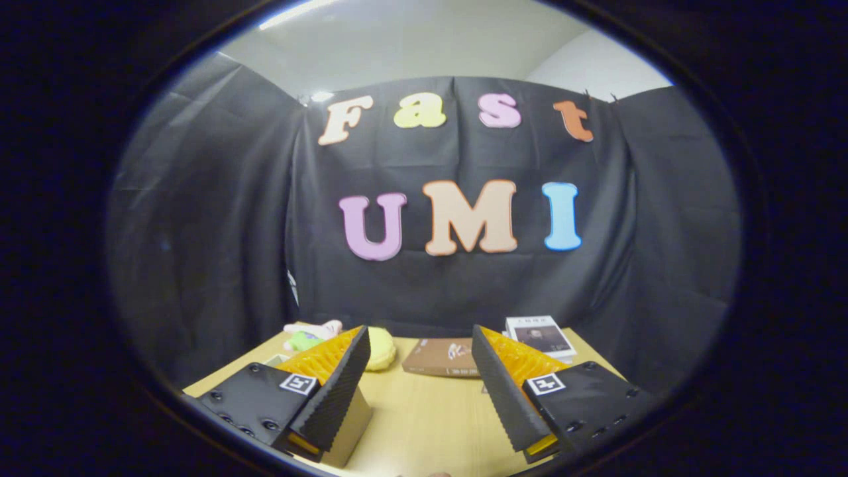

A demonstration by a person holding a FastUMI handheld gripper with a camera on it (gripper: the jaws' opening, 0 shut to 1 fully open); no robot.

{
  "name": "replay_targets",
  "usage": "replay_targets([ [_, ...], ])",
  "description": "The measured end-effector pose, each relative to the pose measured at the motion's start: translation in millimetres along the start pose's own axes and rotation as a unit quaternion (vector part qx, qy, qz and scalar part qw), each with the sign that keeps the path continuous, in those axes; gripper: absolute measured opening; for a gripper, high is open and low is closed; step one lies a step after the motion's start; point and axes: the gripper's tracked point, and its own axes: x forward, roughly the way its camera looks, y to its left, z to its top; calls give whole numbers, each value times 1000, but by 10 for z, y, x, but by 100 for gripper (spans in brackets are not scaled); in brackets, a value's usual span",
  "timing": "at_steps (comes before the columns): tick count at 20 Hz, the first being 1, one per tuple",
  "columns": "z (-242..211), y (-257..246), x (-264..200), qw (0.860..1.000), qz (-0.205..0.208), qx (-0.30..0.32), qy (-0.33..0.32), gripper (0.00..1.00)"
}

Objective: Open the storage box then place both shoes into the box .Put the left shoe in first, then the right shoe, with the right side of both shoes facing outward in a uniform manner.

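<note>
The tongs [421,361] are held wide open with nothing gripped above the pale wooden tabletop [424,417]; no storage box or shoe can be made out ahead of them.

Pale yellowish wood grain on the table [424,417]. Dark brown cover with a whitish mark on the book [442,357] beyond the fingers; white cover with a dark picture on the second book [540,334]. Yellow plush [381,348], pink-and-green toy [311,334]. Black cloth wall [218,218].
</note>
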Motion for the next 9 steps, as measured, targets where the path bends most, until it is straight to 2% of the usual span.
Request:
replay_targets([
  [5, 185, 85, -147, 998, 33, 2, -49, 99],
  [9, 353, 15, -284, 996, 32, -23, -80, 99],
])
